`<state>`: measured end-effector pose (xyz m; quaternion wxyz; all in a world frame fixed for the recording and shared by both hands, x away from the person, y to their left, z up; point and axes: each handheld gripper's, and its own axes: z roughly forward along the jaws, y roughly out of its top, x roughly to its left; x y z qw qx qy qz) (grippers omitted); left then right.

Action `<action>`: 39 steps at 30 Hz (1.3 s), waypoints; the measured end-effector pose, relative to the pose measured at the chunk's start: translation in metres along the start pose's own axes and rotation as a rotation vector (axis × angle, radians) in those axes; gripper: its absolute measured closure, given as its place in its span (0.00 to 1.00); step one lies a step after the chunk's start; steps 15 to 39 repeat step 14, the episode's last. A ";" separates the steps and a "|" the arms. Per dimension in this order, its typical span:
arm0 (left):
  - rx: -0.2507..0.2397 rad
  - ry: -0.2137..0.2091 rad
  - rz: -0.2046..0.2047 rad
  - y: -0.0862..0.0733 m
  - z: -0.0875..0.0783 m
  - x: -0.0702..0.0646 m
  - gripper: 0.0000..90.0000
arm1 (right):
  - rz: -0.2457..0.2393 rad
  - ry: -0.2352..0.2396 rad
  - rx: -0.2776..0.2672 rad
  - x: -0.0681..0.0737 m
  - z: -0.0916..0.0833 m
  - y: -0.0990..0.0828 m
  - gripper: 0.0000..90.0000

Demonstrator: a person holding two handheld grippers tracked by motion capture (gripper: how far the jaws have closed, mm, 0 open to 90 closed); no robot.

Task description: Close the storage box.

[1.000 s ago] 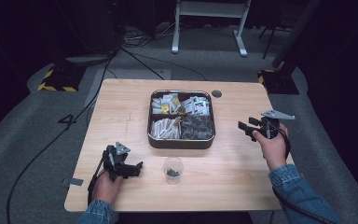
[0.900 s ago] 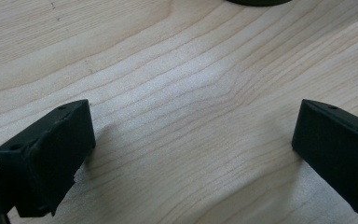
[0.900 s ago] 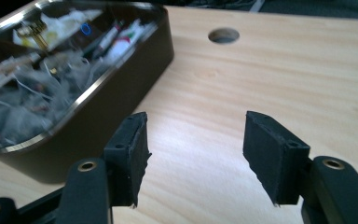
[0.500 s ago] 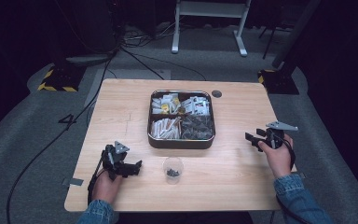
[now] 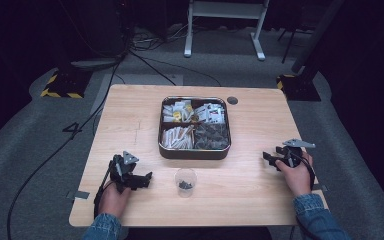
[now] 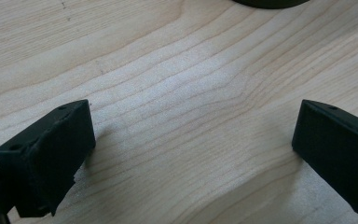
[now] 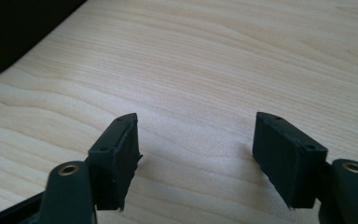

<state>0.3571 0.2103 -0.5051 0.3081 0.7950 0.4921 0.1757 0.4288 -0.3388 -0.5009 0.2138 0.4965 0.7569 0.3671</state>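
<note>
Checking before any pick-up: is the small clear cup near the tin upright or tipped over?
Upright. In the high view the clear cup stands on the table with its round mouth facing up and dark bits at its bottom.

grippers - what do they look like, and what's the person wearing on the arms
Both grippers are black, each with two blocky, flat-faced jaws. The left gripper and right gripper each carry a grey three-cornered plate on top. A black cable trails from the left one along the hand. In the right gripper view, brass-coloured rings sit at the jaw bases. Both arms wear blue denim sleeves.
</note>
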 end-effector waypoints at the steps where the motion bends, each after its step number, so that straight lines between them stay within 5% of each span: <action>1: 0.000 -0.001 -0.001 0.000 0.000 0.000 0.00 | -0.008 -0.005 0.009 0.000 0.001 -0.001 0.34; 8: 0.000 0.000 -0.001 0.000 0.000 0.000 0.00 | -0.060 -0.007 0.047 0.003 0.003 -0.001 0.18; 39: 0.002 -0.002 -0.003 0.000 0.000 0.000 0.00 | -0.057 -0.009 0.046 0.003 0.003 -0.001 0.17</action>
